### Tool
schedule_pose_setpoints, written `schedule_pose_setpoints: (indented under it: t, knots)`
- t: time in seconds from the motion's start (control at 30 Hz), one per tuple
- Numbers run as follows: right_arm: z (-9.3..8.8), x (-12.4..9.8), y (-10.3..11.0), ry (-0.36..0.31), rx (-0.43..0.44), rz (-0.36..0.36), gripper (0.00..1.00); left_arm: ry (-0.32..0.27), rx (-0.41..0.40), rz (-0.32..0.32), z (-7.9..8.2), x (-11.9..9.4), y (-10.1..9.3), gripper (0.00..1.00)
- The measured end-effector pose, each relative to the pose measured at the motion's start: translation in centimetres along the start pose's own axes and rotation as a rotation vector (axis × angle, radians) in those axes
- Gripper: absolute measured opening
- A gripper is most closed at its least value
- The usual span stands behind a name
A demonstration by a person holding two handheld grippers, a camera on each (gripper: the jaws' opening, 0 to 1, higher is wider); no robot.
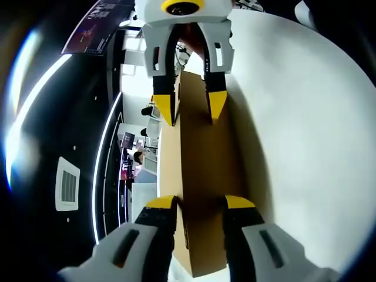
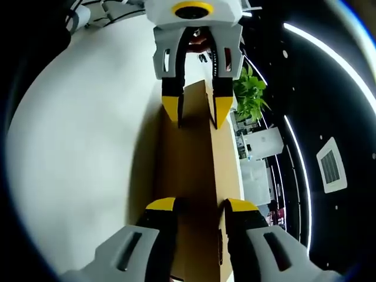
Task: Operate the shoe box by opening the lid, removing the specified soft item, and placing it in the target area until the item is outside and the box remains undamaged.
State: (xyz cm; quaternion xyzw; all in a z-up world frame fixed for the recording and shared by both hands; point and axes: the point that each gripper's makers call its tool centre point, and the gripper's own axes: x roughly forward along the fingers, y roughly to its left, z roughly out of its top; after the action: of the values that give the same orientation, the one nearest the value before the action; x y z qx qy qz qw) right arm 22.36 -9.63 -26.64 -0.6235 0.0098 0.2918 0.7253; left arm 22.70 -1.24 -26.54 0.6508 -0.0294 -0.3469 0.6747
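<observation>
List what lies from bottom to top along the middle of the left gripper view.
Left tongs → brown cardboard box → right tongs, gripping the box's far end.

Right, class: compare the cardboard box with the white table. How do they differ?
The cardboard box is brown; the table is white. The box looks narrow, while the table spreads broad beside it. The box is clamped at opposite ends by the left tongs and the right tongs; nothing grips the table. Both are plain and unpatterned.
</observation>
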Motion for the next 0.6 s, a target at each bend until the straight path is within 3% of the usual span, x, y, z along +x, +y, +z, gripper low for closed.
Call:
schedule_pose_setpoints:
  t: [0.2,0.27,0.6]
  knots:
    - [0.01,0.05,0.08,-0.003,-0.018,-0.005,0.31,-0.002,-0.005,-0.001,-0.03,0.0,0.01,0.31]
    - [-0.07,0.18,0.06,0.006,-0.084,-0.012,0.32,-0.004,-0.011,0.0,-0.02,-0.01,0.0,0.3]
    - [-0.1,0.08,0.07,-0.001,-0.055,-0.017,0.31,0.0,-0.012,0.004,-0.01,0.02,-0.03,0.3]
